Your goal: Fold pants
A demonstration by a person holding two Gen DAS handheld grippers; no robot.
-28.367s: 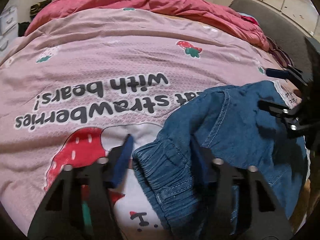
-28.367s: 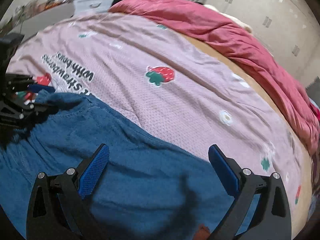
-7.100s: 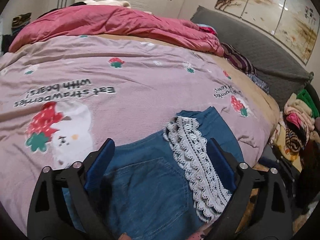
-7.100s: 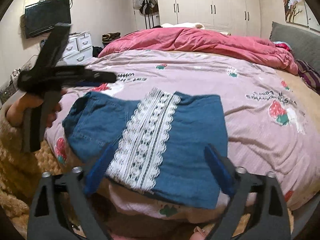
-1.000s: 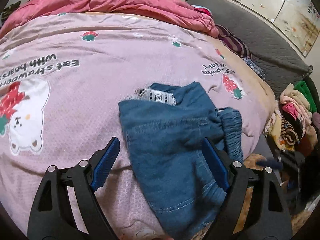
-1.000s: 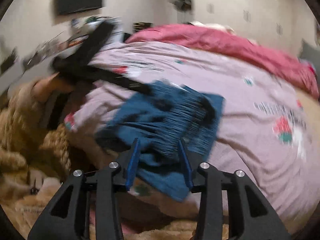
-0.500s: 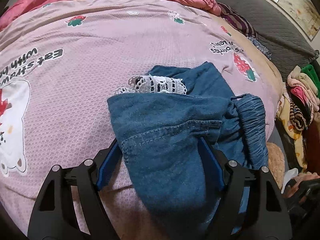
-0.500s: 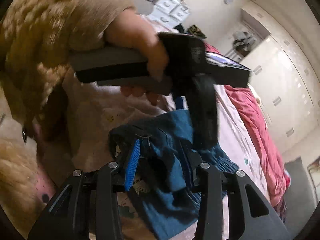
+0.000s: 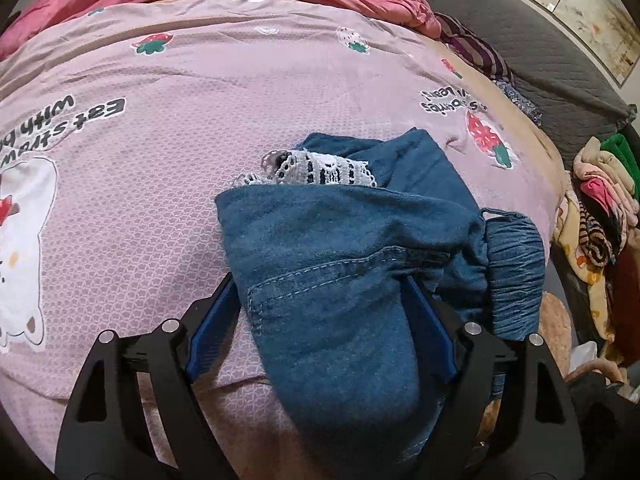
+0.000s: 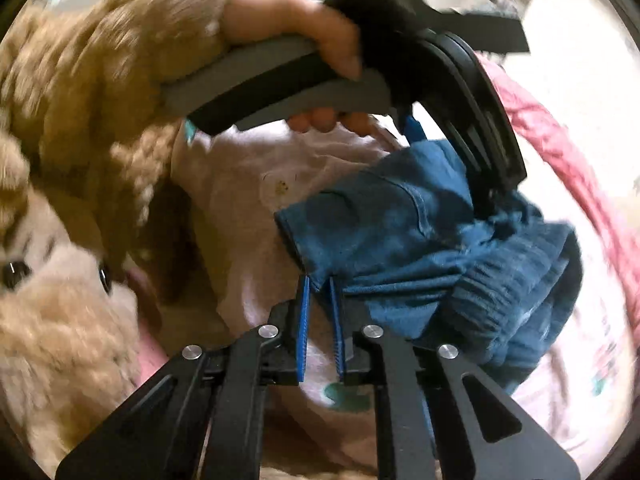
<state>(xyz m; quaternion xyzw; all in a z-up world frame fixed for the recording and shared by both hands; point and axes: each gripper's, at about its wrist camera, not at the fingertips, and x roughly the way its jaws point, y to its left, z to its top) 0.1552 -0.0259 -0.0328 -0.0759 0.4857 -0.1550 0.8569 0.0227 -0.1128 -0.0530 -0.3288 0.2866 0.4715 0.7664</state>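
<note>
Blue denim pants [image 9: 332,276], loosely folded, lie near the bed's edge on a pink strawberry-print bedspread [image 9: 160,184].

White lace trim [image 9: 316,168] peeks from the far fold, and the gathered waistband [image 9: 514,276] bunches at one side. The left hand-held gripper [image 9: 320,308] is spread wide, and its jaws are opening around the near fold. The right hand-held gripper [image 10: 318,284] is closing, its blue pads pinching a corner of the denim. A hand [image 10: 296,36] in a fuzzy tan sleeve [image 10: 120,80] grips the left tool's handle.
</note>
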